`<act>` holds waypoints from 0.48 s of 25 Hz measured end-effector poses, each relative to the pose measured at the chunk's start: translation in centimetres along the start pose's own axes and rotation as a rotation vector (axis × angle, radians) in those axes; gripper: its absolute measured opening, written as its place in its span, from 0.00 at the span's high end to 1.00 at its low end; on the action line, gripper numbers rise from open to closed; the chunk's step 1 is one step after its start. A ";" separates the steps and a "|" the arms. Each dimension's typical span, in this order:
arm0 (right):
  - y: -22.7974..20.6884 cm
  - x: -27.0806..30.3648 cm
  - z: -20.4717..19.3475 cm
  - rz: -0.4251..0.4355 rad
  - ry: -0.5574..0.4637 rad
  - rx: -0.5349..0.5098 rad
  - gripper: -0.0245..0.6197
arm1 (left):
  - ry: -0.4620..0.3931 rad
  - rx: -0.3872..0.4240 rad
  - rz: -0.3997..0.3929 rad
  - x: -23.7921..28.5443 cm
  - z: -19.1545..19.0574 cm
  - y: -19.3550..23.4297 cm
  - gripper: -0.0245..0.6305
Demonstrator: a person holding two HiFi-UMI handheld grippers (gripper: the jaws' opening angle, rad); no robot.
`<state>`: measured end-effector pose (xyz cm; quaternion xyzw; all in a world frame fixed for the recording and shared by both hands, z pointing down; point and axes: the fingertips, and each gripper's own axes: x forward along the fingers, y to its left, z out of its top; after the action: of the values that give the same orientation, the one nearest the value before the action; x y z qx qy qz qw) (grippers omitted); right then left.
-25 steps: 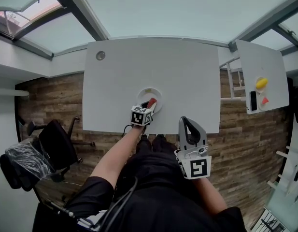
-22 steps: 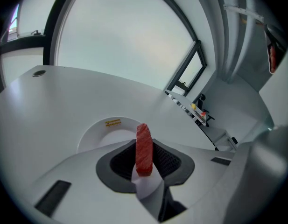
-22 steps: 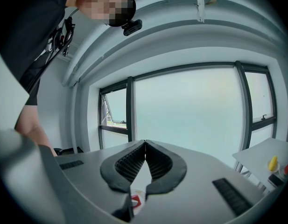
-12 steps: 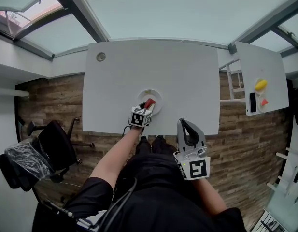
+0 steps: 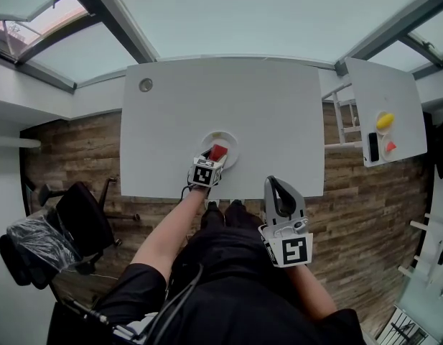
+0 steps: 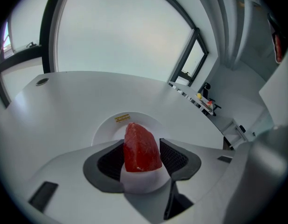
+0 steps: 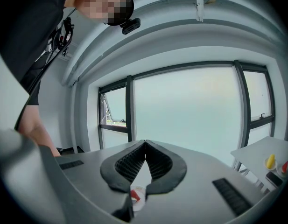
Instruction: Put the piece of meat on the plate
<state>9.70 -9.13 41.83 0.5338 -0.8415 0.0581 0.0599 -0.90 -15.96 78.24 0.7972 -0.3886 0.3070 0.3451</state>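
- Step in hand: release of the piece of meat (image 6: pixel 141 148) onto the plate (image 6: pixel 106 127). Judged near completion, since the meat already stands inside the rim, on the plate's near half.
- Handling note: let the jaws spread fully before any withdrawal. Draw the left gripper (image 6: pixel 141 143) back along its own line rather than sideways, so that neither pad drags the meat or tips it over the rim.
- Handling note: the meat stands tall on a narrow base and looks easy to topple, so a slow, straight retreat suits it.
- Left gripper, jaws: opening, about three-quarters spread, with the meat between them. A gap shows between the meat and the right-hand pad. The left-hand pad lies close beside it, and contact there cannot be settled. The pads appear not to press.
- Left gripper, position: in the head view it (image 5: pixel 212 162) angles down over the plate (image 5: pixel 228 139) from the near edge of the table (image 5: pixel 171 121), with the meat (image 5: pixel 218 152) just ahead of its tips.
- Right gripper (image 7: pixel 144 143), jaws: clenched tip to tip, nothing between them.
- Right gripper, position: in the head view it (image 5: pixel 278 187) is held off the near table edge, well apart from the plate and taking no part in the step.
- Task's thing, location: meat on the plate, at mid-table near the front edge.
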 end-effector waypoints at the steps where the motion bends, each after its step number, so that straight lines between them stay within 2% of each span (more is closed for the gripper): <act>1: 0.0 0.0 0.1 -0.003 -0.004 -0.011 0.95 | 0.011 0.003 0.003 0.1 -0.2 0.1 0.63; 5: 0.7 0.0 1.0 0.005 -0.036 -0.118 0.95 | 0.036 0.022 0.011 0.2 -0.6 0.3 0.59; 12: 1.0 -0.3 0.7 0.007 -0.023 -0.116 0.95 | 0.037 0.070 0.035 0.0 -0.5 0.3 0.54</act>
<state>8.94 -8.52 41.07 0.5273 -0.8458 0.0031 0.0809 -1.24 -15.70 78.59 0.7961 -0.3850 0.3411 0.3188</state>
